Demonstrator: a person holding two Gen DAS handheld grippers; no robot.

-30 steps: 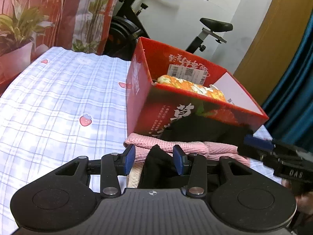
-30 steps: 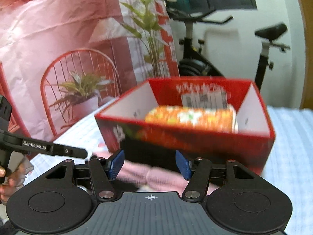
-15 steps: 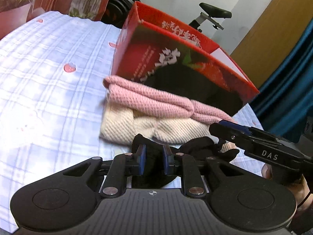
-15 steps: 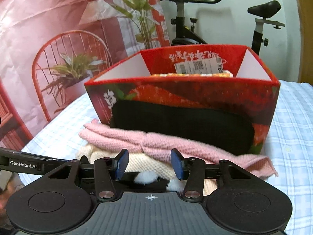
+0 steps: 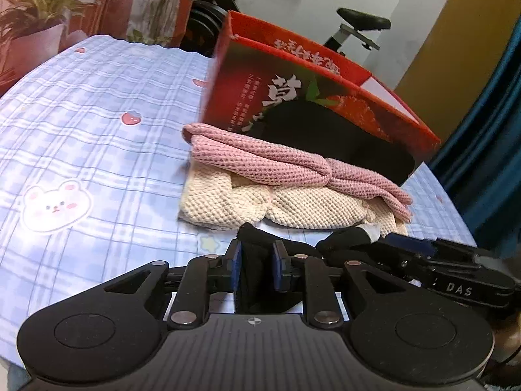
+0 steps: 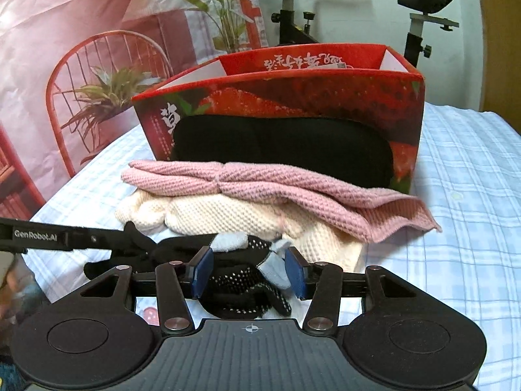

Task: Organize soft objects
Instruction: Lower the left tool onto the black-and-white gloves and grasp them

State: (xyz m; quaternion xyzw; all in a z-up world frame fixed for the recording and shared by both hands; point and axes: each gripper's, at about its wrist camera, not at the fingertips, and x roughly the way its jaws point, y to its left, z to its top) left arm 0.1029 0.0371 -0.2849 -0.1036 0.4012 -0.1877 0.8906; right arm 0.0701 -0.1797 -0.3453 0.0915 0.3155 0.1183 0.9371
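A black sock with white grip dots [image 6: 241, 280] lies on the checked bedsheet in front of a cream knit band [image 6: 228, 215] and a pink knit band [image 6: 260, 179] stacked on it. Behind them stands the red box [image 6: 293, 97]. My right gripper [image 6: 249, 272] is shut on the sock's dotted, grey-tipped part. In the left wrist view my left gripper [image 5: 255, 270] is shut on the sock's plain black end [image 5: 254, 260]. There the right gripper [image 5: 407, 246] reaches in from the right, below the cream band [image 5: 228, 202], the pink band [image 5: 260, 159] and the box [image 5: 293, 91].
A black oval shape [image 6: 280, 143] covers the box's front; I cannot tell whether it is print or cloth. The bedsheet [image 5: 97, 130] spreads wide to the left. An exercise bike [image 6: 293, 6] stands behind the bed, a blue curtain [image 5: 488, 163] at the right.
Both grippers came down toward the bed in front of the knit bands. The left jaws narrowed onto black fabric; the right jaws narrowed around the dotted sock. The box's inside dropped out of sight.
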